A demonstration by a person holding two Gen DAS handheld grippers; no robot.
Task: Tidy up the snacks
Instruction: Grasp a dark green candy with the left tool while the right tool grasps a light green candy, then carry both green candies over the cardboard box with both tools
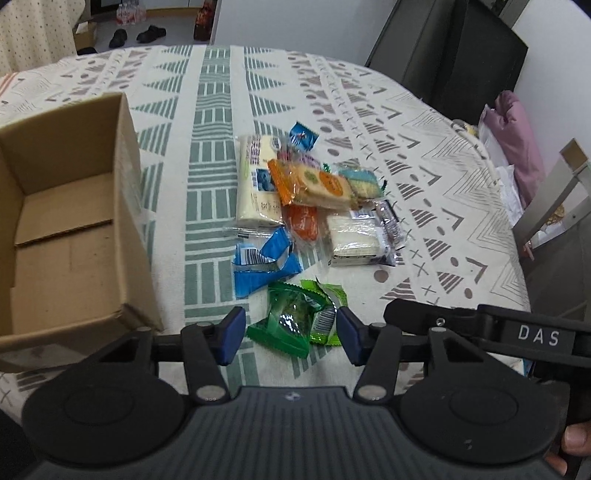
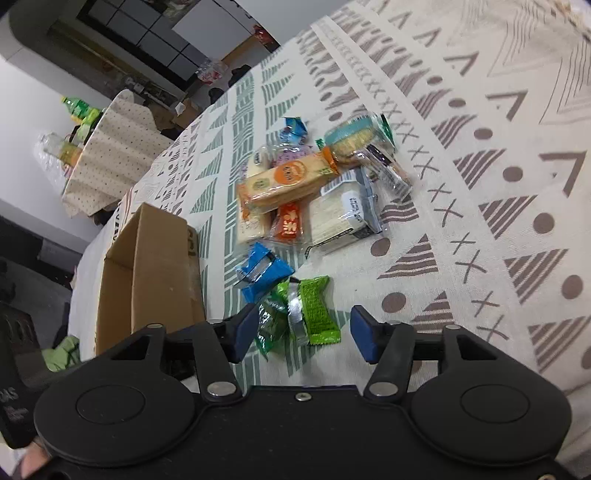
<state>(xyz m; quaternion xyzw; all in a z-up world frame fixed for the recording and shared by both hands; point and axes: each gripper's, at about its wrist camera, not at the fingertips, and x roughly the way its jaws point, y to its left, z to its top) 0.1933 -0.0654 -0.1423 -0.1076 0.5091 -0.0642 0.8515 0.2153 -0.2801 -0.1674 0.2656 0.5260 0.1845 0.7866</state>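
A pile of wrapped snacks lies on the patterned tablecloth [image 1: 207, 147]: an orange cracker pack [image 1: 314, 182], a pale long pack [image 1: 256, 181], a white wafer pack [image 1: 354, 240], a blue wrapper [image 1: 266, 262] and two green packets [image 1: 295, 321]. An open cardboard box [image 1: 70, 229], empty inside, stands left of them. My left gripper [image 1: 290, 334] is open with the green packets between its blue fingertips. My right gripper [image 2: 303, 332] is open over the same green packets [image 2: 306, 310]. The box [image 2: 155, 273] and the orange cracker pack [image 2: 284, 181] also show in the right wrist view.
A black cabinet [image 1: 454, 55] stands behind the table and a pink bag [image 1: 517, 140] at the right edge. A second cloth-covered table [image 2: 114, 147] with bottles [image 2: 81, 110] is at the far left. Shoes [image 1: 136, 35] lie on the floor.
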